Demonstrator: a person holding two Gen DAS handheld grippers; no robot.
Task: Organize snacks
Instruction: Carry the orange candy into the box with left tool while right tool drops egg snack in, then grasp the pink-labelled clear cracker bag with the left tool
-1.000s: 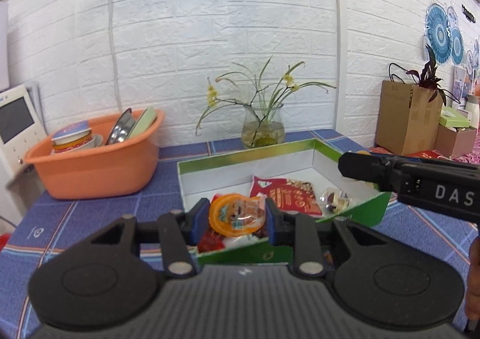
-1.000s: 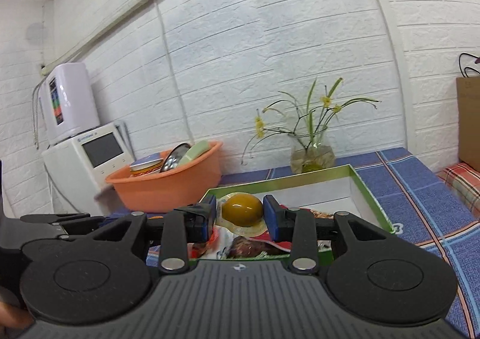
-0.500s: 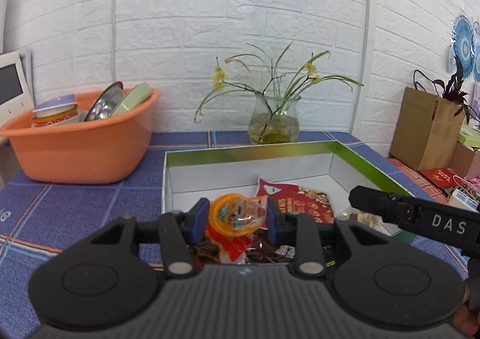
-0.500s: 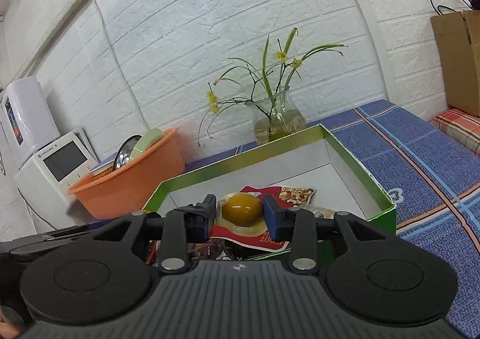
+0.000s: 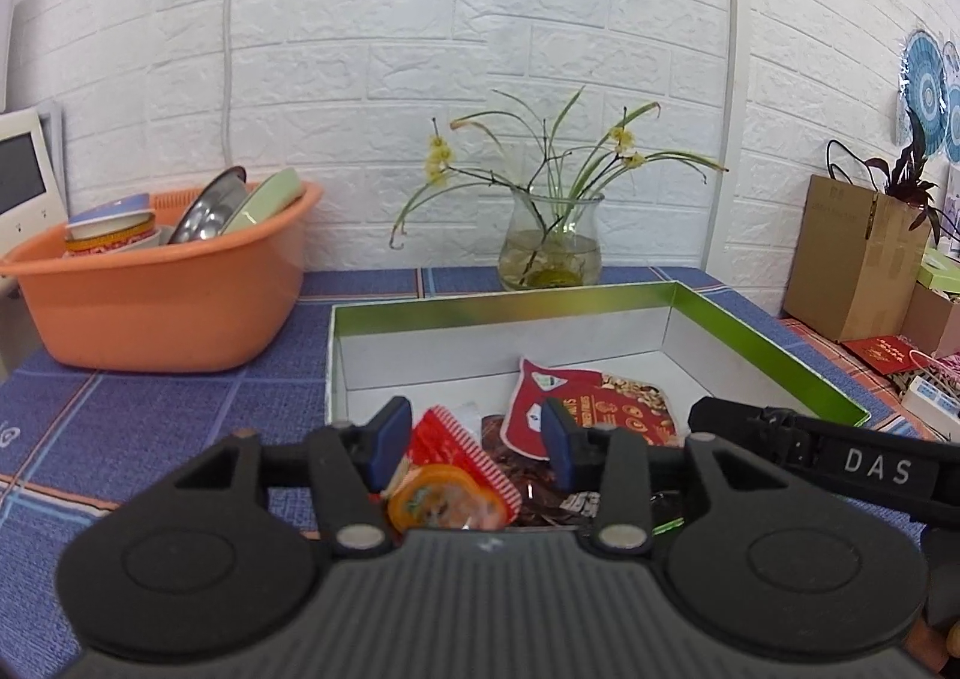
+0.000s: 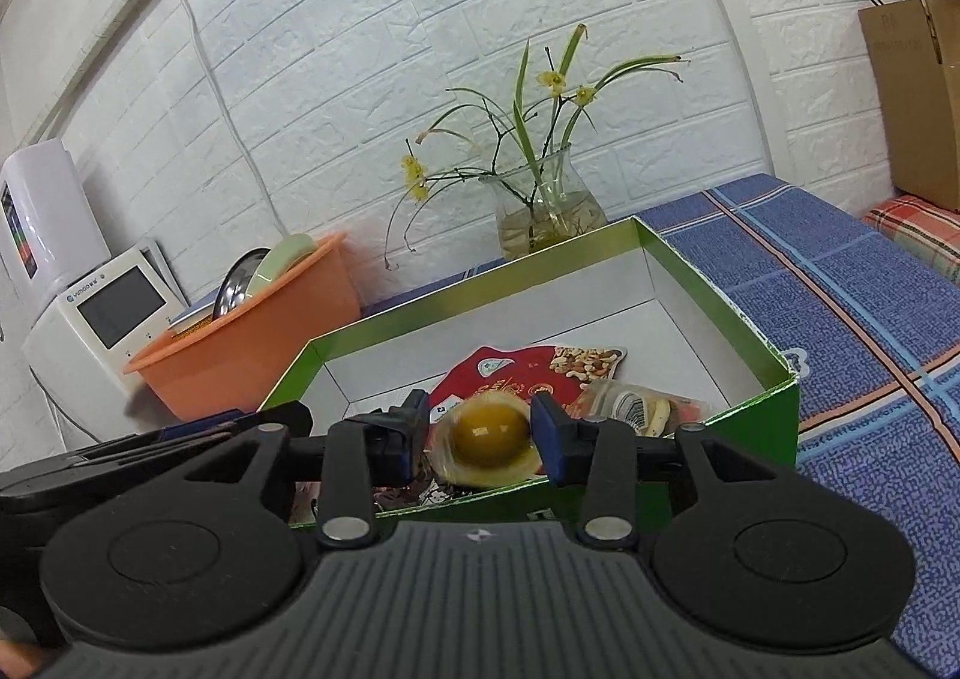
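A green-rimmed white box (image 5: 510, 313) (image 6: 480, 280) holds a red nut packet (image 5: 600, 403) (image 6: 510, 373) and other wrapped snacks. My left gripper (image 5: 474, 442) hangs over the box's near left corner, its jaws opening. An orange jelly cup (image 5: 444, 499) lies tilted on the snack pile below them, clear of both pads. My right gripper (image 6: 480, 436) is over the near edge, jaws opening too. A yellow jelly cup (image 6: 489, 433) shows blurred between them, with a gap at the left pad. The right gripper's black body (image 5: 840, 457) crosses the left wrist view.
An orange basin (image 5: 168, 307) (image 6: 258, 343) of dishes stands left of the box. A glass vase (image 5: 552, 247) (image 6: 540, 211) with flowers stands behind it by the brick wall. A white appliance (image 6: 102, 313) is far left, and a cardboard box (image 5: 852, 259) far right. The tablecloth is blue.
Both grippers came forward and down over the box. Their jaws widened. The orange cup slipped down out of the left jaws, and the yellow cup came loose in the right.
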